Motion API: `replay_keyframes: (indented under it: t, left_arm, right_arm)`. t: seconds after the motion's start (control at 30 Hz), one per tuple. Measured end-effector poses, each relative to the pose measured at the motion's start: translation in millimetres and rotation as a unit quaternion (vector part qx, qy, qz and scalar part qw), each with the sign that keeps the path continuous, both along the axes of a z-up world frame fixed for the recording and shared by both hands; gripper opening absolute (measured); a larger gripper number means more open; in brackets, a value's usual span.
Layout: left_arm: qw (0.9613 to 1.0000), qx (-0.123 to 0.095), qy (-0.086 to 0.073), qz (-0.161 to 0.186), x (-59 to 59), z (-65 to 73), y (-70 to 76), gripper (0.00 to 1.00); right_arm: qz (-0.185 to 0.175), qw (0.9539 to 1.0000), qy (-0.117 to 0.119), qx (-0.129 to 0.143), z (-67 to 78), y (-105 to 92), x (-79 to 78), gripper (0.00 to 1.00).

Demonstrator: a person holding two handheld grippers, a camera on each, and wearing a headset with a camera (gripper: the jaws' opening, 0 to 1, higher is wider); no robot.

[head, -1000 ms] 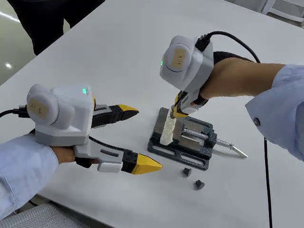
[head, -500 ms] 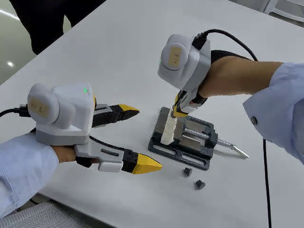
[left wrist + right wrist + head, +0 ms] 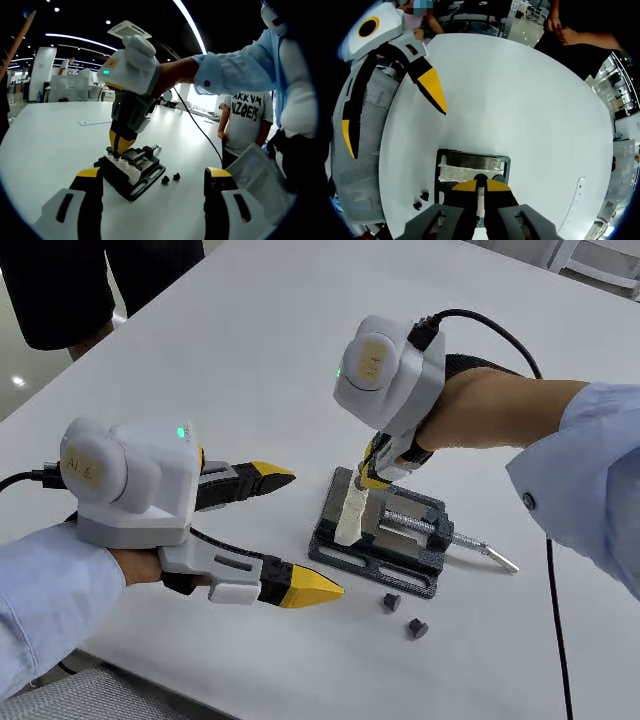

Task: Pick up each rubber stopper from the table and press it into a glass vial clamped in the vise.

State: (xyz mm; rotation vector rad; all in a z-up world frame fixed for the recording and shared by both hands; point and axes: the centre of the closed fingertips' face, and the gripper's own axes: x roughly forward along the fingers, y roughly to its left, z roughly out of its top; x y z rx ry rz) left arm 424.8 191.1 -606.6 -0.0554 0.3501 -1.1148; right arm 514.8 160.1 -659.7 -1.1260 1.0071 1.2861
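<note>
The right claw [image 3: 371, 479] hangs tip-down over the vise [image 3: 352, 556], at the 10 o'clock end of the row of glass vials [image 3: 350, 516] clamped between the vise's jaws. Its yellow jaws are drawn almost together. In the right gripper view a small dark shape sits just ahead of the tips [image 3: 480, 186], over the vials [image 3: 460, 174]. I cannot tell whether the claw is pinching that shape or whether it already sits in a vial.

The left claw [image 3: 301, 530] hovers above the white counter [image 3: 250, 340] at about 9 o'clock from the vise, well apart from it. Its jaws are spread wide with nothing between them, and its own view looks across at the vise [image 3: 135, 176] and the right claw [image 3: 119, 147].

Two loose rubber stoppers [image 3: 391, 602] [image 3: 417, 628] lie on the counter near each other at about 5 o'clock from the vise, just off its base. The vise's screw handle points toward 4 o'clock.
</note>
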Motion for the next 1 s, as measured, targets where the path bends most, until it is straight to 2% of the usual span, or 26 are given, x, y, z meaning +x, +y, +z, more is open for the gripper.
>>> replay_keyframes:
  t: [0.1, 0.23, 0.4, 0.5, 0.63, 0.77, 1.0]
  left_arm:
    - [1.0, 0.005, -0.002, -0.003, -2.1, 1.1, 0.5, 0.8]
    - [1.0, 0.006, -0.003, -0.002, -1.8, 3.9, 2.4, 0.8]
    - [0.9999, 0.007, -0.007, -0.003, -2.1, 7.3, 0.8, 0.81]
    - [0.9999, 0.006, -0.008, -0.004, -2.4, 8.9, -0.5, 0.81]
    - [0.9999, 0.006, -0.008, -0.005, -4.7, 10.0, -2.7, 0.81]
    - [0.9999, 0.006, -0.01, -0.008, -7.1, 11.7, -5.0, 0.81]
    - [0.9998, 0.007, -0.017, -0.012, -10.6, 12.7, -6.9, 0.8]
  right_arm:
    - [-0.017, 0.9997, 0.002, 0.017, 0.7, 0.0, 0.2, 0.0]
    - [-0.016, 0.9992, -0.012, 0.036, 1.6, -0.5, -1.8, 0.0]
    - [-0.033, 0.9983, -0.008, 0.048, 3.1, -7.1, -8.4, 0.0]
    - [-0.043, 0.997, -0.01, 0.063, 6.0, -10.9, -13.1, 0.04]
    - [-0.074, 0.9929, -0.003, 0.093, 9.3, -16.3, -23.7, 0.1]
    - [-0.097, 0.9886, -0.008, 0.115, 11.3, -24.7, -33.7, 0.14]
    - [-0.12, 0.9834, -0.015, 0.135, 11.5, -38.3, -47.6, 0.19]
